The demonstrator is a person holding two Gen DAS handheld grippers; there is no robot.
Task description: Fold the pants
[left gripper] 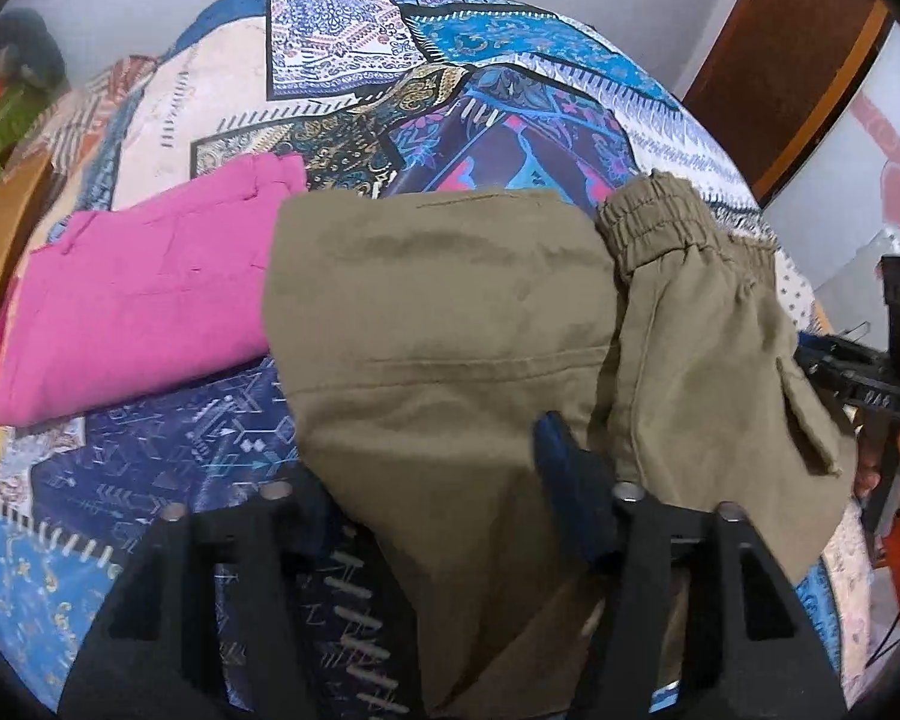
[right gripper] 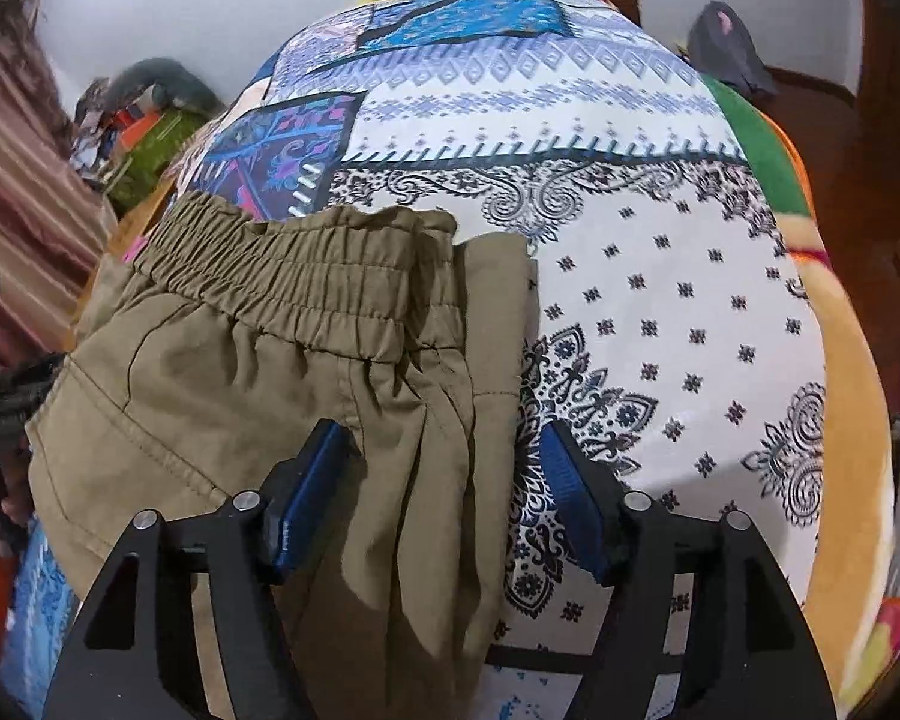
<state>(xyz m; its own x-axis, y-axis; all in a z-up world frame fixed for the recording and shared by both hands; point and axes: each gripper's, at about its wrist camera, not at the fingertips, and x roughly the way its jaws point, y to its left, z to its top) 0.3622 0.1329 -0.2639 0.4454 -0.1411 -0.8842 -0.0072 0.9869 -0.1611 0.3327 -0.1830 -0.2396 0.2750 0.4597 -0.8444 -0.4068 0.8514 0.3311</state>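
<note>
Olive-khaki pants (left gripper: pixel 438 300) lie folded over on the patterned bedspread (left gripper: pixel 390 60), their elastic waistband (left gripper: pixel 654 222) at the right. My left gripper (left gripper: pixel 432 468) stands open, its jaws wide apart with the pants' near edge draped between them; the left finger is partly hidden by cloth. In the right wrist view the waistband (right gripper: pixel 306 264) runs across the pants (right gripper: pixel 210 396). My right gripper (right gripper: pixel 444 450) is open, its blue pads (right gripper: pixel 306 504) straddling the pants' right edge. The right gripper also shows in the left wrist view (left gripper: pixel 870 372) at the far right.
Folded pink pants (left gripper: pixel 132 300) lie left of the olive pair. A wooden headboard (left gripper: pixel 786 60) stands at the right. Clutter (right gripper: pixel 144 120) sits beside the bed at the far left. A green and orange blanket (right gripper: pixel 810 276) edges the bed's right side.
</note>
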